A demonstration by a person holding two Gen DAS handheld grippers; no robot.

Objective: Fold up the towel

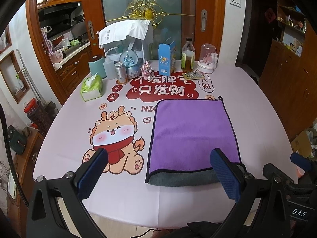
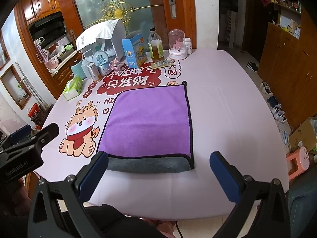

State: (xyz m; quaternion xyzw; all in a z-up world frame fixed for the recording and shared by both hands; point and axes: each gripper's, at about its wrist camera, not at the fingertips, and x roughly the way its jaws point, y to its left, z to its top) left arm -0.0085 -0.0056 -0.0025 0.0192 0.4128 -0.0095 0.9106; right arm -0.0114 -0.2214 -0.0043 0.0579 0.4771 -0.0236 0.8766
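Both grippers hang spread and empty at the near desk edge: left gripper [image 1: 158, 170], right gripper [image 2: 158, 170]. Between them, a purple microfibre towel with black trim [image 2: 150, 119] lies folded on the pink cartoon-printed desk [image 2: 227, 109], its grey underside showing along the near edge.

Both tools — left [image 1: 158, 170], right [image 2: 160, 170] — spread wide.

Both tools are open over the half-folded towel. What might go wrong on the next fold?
1. The towel lies doubled, with its grey under-layer poking out at the near edge; a pinch may catch only one layer.
2. Left tool and right tool hang close together, so they may collide.
3. Bottles, such as the oil bottle, stand just behind the towel.
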